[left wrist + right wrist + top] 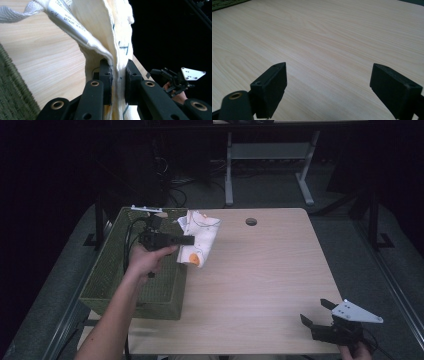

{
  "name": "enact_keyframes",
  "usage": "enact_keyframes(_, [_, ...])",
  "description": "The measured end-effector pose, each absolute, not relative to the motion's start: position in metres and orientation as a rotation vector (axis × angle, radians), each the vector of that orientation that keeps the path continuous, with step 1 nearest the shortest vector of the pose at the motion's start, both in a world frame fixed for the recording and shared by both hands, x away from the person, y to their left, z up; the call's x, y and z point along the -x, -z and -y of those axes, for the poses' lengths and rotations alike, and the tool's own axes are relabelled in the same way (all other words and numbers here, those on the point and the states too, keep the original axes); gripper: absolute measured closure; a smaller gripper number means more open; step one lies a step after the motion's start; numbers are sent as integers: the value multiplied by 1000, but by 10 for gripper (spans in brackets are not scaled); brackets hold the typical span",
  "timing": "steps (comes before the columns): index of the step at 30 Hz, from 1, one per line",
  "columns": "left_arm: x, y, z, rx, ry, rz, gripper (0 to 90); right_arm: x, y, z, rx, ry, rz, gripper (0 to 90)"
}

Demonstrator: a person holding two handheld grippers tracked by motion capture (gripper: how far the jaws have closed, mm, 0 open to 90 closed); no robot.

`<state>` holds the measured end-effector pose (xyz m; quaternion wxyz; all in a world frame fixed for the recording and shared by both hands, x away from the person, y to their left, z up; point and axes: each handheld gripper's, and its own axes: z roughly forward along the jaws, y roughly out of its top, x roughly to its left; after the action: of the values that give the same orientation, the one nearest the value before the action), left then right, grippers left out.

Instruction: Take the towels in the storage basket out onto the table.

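Observation:
A white cloth garment (199, 236) with orange patches and dark line drawings hangs over the table's left part, beside the green basket (111, 265). My left gripper (190, 240) is shut on the cloth, holding it up off the table. In the left gripper view the cream fabric (105, 32) with its label runs down between the two black jaws, which pinch it (117, 80). My right gripper (315, 312) rests low at the table's near right corner, open, with nothing between its jaws (328, 87).
The green woven basket stands at the table's left edge, partly off it. A round cable hole (251, 221) lies near the far edge. Light wooden tabletop (260, 270) spreads between the grippers. Desk legs (229, 170) and cables stand beyond.

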<state>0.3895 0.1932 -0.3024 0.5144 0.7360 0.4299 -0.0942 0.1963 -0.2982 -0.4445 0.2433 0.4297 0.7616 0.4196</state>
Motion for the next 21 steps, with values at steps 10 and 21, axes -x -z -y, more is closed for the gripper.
enact_keyframes(10, [-393, 309, -172, -1793, 243, -1016, 794, -197, 444, 298, -1175, -1147, -2082, 138])
enact_keyframes(21, [-397, 322, -144, -1817, 267, -1008, 793, -198, 445, 297, -1167, -1150, -2090, 138])
